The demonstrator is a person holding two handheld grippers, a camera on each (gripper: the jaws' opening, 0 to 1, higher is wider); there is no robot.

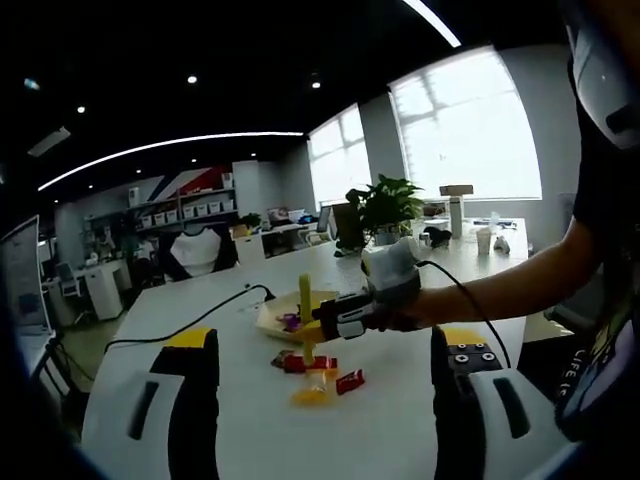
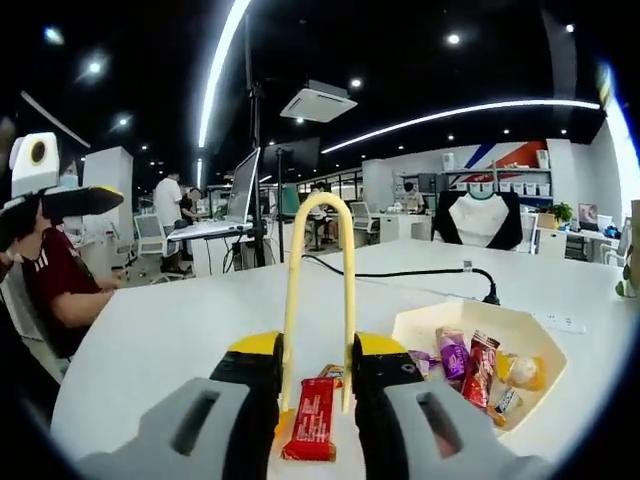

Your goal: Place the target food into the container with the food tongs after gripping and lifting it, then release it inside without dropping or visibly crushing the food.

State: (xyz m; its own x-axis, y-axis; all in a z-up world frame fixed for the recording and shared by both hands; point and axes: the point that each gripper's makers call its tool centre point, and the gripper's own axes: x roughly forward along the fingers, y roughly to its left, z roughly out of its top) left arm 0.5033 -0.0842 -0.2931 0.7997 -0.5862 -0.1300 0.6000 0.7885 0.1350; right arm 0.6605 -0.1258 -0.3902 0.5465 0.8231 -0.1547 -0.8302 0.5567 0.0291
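My right gripper (image 2: 315, 385) has its jaws closed narrow on the yellow food tongs (image 2: 318, 290), which stand up between them as a tall loop whose two arms run down toward the bench (image 2: 160, 330). Between the lower ends of the tongs, just ahead of my jaws, lies a red snack bar (image 2: 312, 420) flat on the bench; I cannot tell whether the tong tips press it or only flank it. A second small wrapper peeks out just behind it. To the right of my right jaws sits the cream container (image 2: 430, 325), already carrying several wrapped snacks (image 2: 475, 365). A black cable (image 2: 400, 272) runs across the bench beyond the tongs.

My left gripper (image 1: 325, 385) has its jaws spread wide with nothing between them. Ahead of them, I see the right gripper (image 1: 365, 312) reaching in from the right with a person's forearm (image 1: 500, 285) behind it, the tongs (image 1: 306, 320) pointing down at the red bar (image 1: 300, 363). Another red wrapper (image 1: 350, 381) and a yellow one (image 1: 310, 396) lie nearer my left jaws, and the container (image 1: 275, 322) is just beyond the tongs.
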